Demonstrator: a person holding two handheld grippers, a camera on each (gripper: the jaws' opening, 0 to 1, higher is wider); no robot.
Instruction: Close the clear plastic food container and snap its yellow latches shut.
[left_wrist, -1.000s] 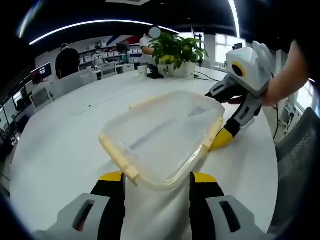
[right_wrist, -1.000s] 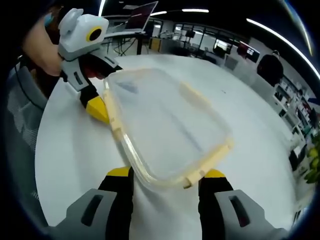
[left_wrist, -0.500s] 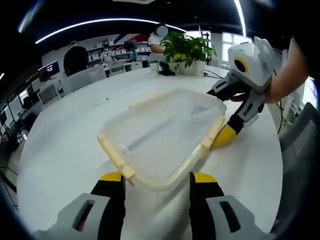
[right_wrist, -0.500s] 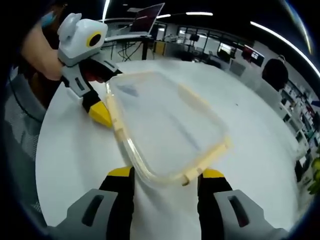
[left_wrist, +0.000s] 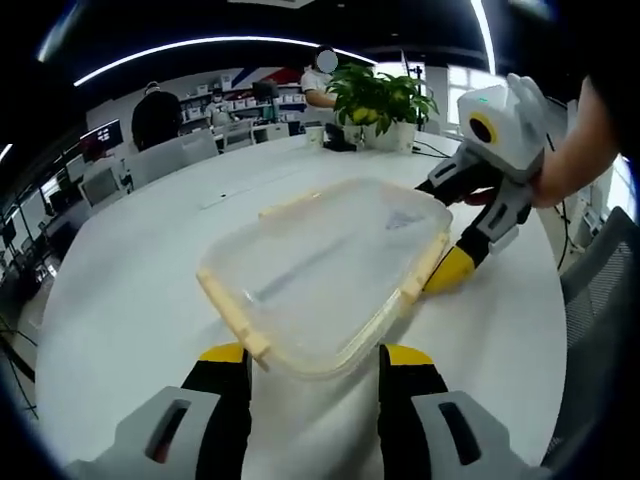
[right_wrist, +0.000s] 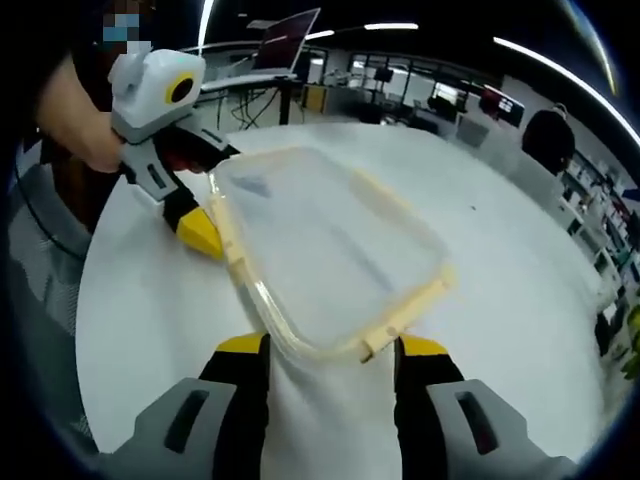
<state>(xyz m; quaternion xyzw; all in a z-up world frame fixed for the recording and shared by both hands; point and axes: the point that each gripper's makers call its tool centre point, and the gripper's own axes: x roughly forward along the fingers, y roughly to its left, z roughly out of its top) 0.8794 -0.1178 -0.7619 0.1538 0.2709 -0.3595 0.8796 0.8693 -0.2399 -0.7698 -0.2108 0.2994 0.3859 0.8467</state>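
In the left gripper view, the clear container (left_wrist: 325, 272) sits on the white table (left_wrist: 130, 290), just ahead of the left gripper (left_wrist: 313, 372), whose jaws are apart and hold nothing. The right gripper (left_wrist: 452, 268) touches a yellow latch (left_wrist: 424, 266); press it down flat. In the right gripper view, the right gripper (right_wrist: 330, 362) is spread wide, and the left gripper (right_wrist: 198, 230) sits at the far latch (right_wrist: 229, 234); whether that one is spread I cannot tell. The container looks empty.

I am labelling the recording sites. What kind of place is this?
Probably an open office: a large white round table, a mesh chair, a potted plant, and monitors at far desks.
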